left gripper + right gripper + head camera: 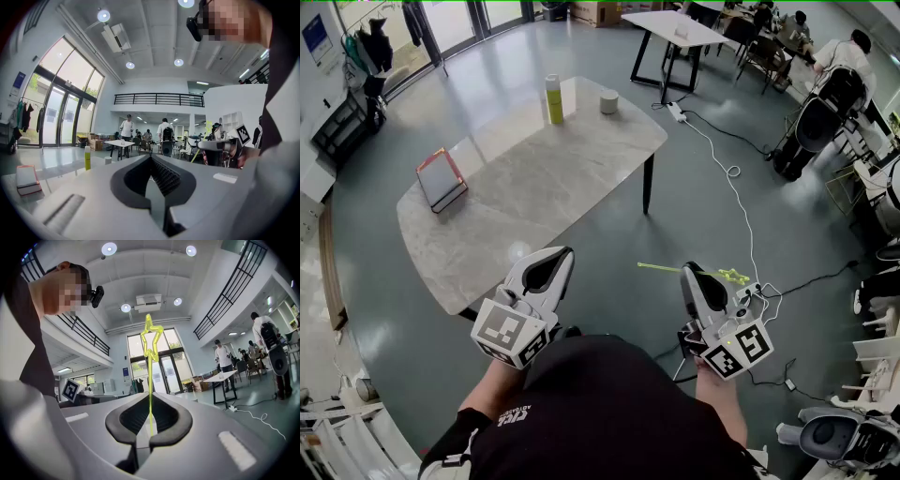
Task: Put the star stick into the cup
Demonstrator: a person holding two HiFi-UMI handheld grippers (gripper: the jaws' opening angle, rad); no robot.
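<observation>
1. Our right tool (691, 273) is clamped narrow on the star stick (150, 380), pinching only the thin shaft, with the star end reaching well past the jaws. With so little to hold, the stick could swivel or slide out during a quick swing, and it would drop onto the floor (694, 131), since we hold it off the counter's (534, 187) near right corner.

2. The cup (608, 101) stands near the counter's far edge, well apart from the stick. The approach looks long, and any wobble in the shaft could leave its tip badly aimed at the rim.

3. The cup looks small and light. If the stick meets its wall instead of its mouth, we may push it over or off the far edge. Our left tool (563, 253) is closed with nothing between its jaws, so nothing steadies the cup.

4. The bottle (554, 99) stands near the cup along that same far edge. A stick carried crosswise could clip it and tip it.

5. The star end seems the heavier one. Let go leaning, it might tip the cup or fall back out.

6. A cable (727, 169) runs over the floor past the counter's right edge, and walking round that side risks a snag. The book (442, 178) at the left edge is out of the way.
</observation>
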